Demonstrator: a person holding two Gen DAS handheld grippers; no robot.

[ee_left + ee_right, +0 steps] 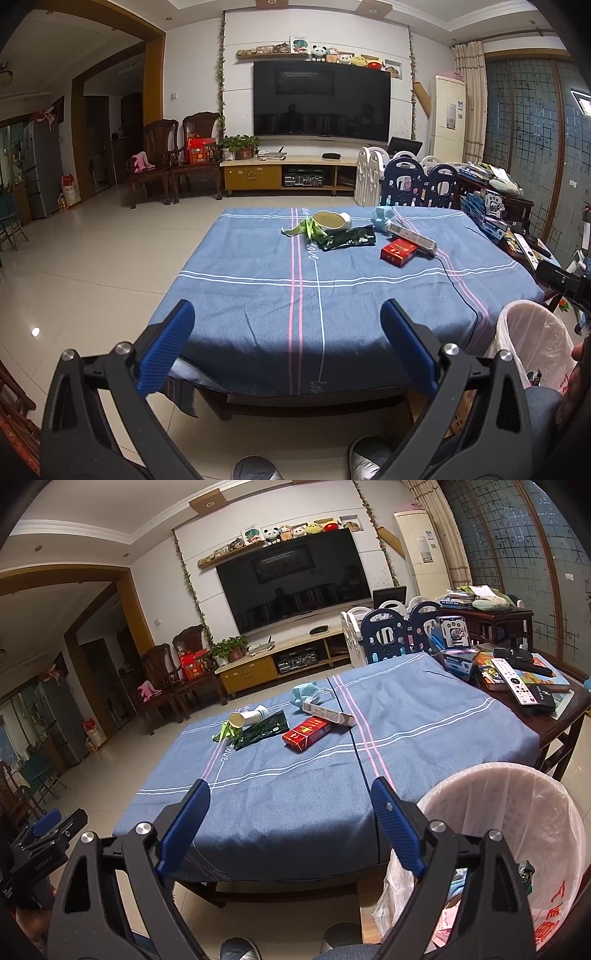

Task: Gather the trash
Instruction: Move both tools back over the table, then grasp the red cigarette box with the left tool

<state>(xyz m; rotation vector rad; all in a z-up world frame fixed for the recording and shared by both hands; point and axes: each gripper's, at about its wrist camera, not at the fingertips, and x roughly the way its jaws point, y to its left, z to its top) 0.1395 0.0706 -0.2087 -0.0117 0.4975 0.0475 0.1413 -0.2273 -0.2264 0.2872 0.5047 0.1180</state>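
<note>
Trash lies on the far half of the blue tablecloth (258, 295): a tipped paper cup (330, 220), a green wrapper (301, 229), a dark foil packet (347, 238), a red cigarette pack (398, 251), a long white box (413, 236) and a light-blue face mask (382, 218). The right wrist view has the same cup (245, 717), packet (262, 731), red pack (306, 733), box (328, 713) and mask (304, 694). My left gripper (286, 325) hangs open over the near table edge, empty. My right gripper (290, 805) is open and empty, beside the white-lined bin (517, 812).
The bin (532, 332) stands on the floor at the table's near right corner with some rubbish inside. A black cable (458, 288) runs across the cloth. A dark side table (554, 716) with remotes and books adjoins on the right. The person's slippers (369, 458) show below.
</note>
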